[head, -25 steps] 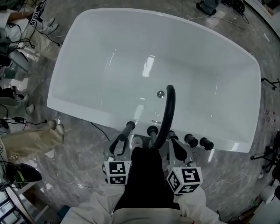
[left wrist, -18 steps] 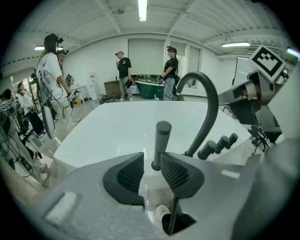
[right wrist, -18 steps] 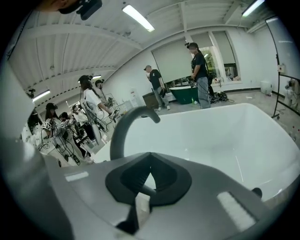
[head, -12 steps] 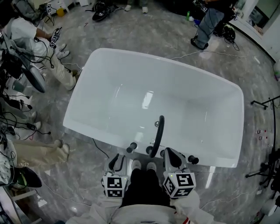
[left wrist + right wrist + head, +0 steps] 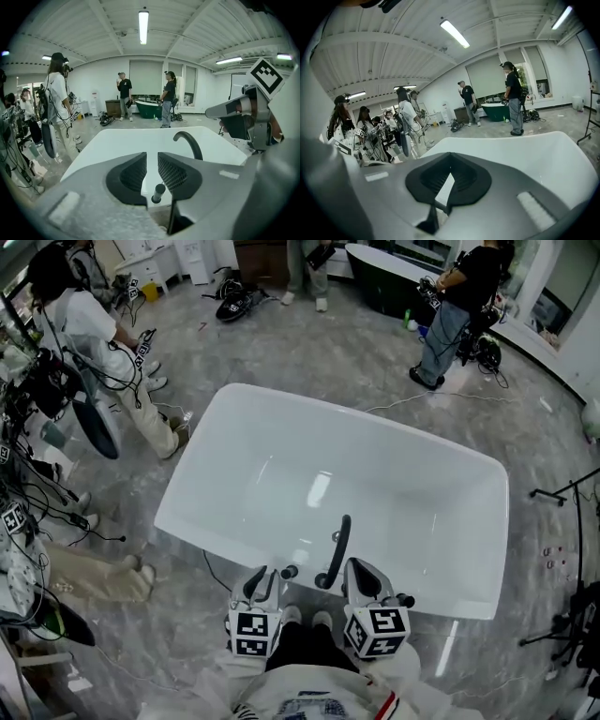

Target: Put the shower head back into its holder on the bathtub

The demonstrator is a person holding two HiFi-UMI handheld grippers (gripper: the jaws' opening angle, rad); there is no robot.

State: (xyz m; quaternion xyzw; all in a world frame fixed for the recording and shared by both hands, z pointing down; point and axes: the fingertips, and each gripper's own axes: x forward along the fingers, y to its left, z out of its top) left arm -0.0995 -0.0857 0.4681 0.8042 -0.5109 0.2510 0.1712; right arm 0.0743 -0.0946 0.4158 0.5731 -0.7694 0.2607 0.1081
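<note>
The shower head [image 5: 288,572] is seen seated in its holder on the bathtub's [image 5: 394,484] near rim, so the task is judged complete. Nothing is held: the left gripper's [image 5: 152,157] jaws, narrowly apart, are closing; the right gripper's [image 5: 450,156] are pressed together.

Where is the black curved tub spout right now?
In the head view the black spout stands on the near rim of the white bathtub, arching over the basin, with a small black knob just to its left.
</note>
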